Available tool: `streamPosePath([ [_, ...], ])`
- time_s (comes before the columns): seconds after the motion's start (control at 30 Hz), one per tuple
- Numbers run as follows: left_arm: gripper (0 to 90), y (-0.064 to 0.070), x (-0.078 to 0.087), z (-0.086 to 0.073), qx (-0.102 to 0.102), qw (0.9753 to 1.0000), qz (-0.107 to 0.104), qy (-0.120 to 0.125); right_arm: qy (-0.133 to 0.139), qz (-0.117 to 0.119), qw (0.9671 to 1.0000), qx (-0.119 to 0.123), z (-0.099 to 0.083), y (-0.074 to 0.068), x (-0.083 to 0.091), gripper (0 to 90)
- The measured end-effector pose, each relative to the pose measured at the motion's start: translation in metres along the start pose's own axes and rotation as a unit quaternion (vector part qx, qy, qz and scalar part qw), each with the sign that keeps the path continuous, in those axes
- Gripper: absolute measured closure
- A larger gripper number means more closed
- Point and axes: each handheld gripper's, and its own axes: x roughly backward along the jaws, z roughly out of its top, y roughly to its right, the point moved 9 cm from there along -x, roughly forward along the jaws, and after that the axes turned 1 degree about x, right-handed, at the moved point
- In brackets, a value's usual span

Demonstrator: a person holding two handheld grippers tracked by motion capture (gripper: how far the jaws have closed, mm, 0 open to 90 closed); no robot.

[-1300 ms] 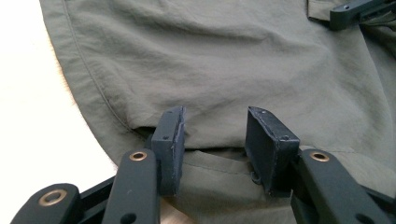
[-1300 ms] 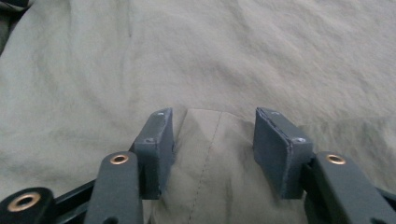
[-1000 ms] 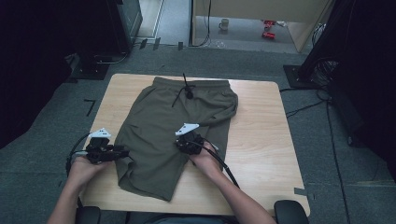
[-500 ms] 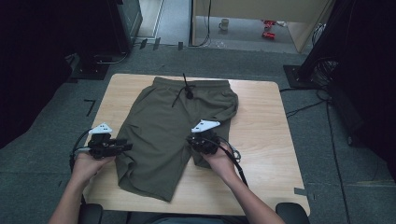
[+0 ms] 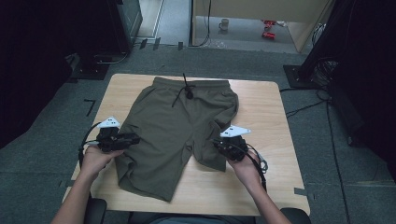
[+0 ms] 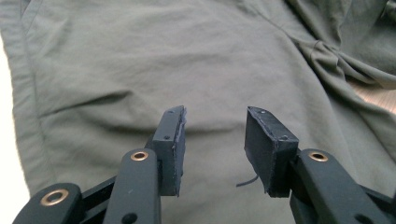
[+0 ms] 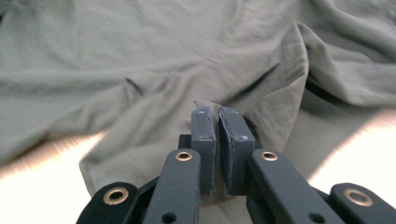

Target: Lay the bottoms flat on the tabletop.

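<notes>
The shorts (image 5: 180,126) lie spread on the table (image 5: 271,107), one leg bunched. The right gripper (image 7: 218,114) pinches that leg's fabric between pressed jaws; the left gripper (image 6: 215,126) hovers spread above the other leg. Flattening looks about half done.

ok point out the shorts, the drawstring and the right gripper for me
shorts (image 5: 163,135), high view, flat middle of the left leg
drawstring (image 5: 187,91), high view, knot below the waistband
right gripper (image 7: 217,122), right gripper view, between its jaw tips, closed on a fold of fabric

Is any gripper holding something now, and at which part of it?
The right gripper pinches the olive shorts at a fold of one leg's fabric. The left gripper is open above the shorts and holds nothing.
</notes>
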Motion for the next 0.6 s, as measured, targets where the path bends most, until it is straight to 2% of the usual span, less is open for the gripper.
streamPosePath([
  [0.2, 58.0, 0.001, -0.007, 0.003, -0.004, 1.0000, -0.002, -0.005, -0.006, -0.014, 0.9998, -0.013, -0.015, 0.011, 0.012, 85.1],
  [0.4, 58.0, 0.000, -0.012, 0.005, -0.002, 1.0000, -0.005, -0.006, -0.014, -0.034, 0.9989, -0.029, -0.042, 0.026, 0.030, 85.1],
  [0.6, 58.0, 0.001, -0.016, 0.004, -0.003, 0.9999, -0.007, -0.012, -0.014, -0.040, 0.9981, -0.045, -0.057, 0.028, 0.044, 85.2],
])
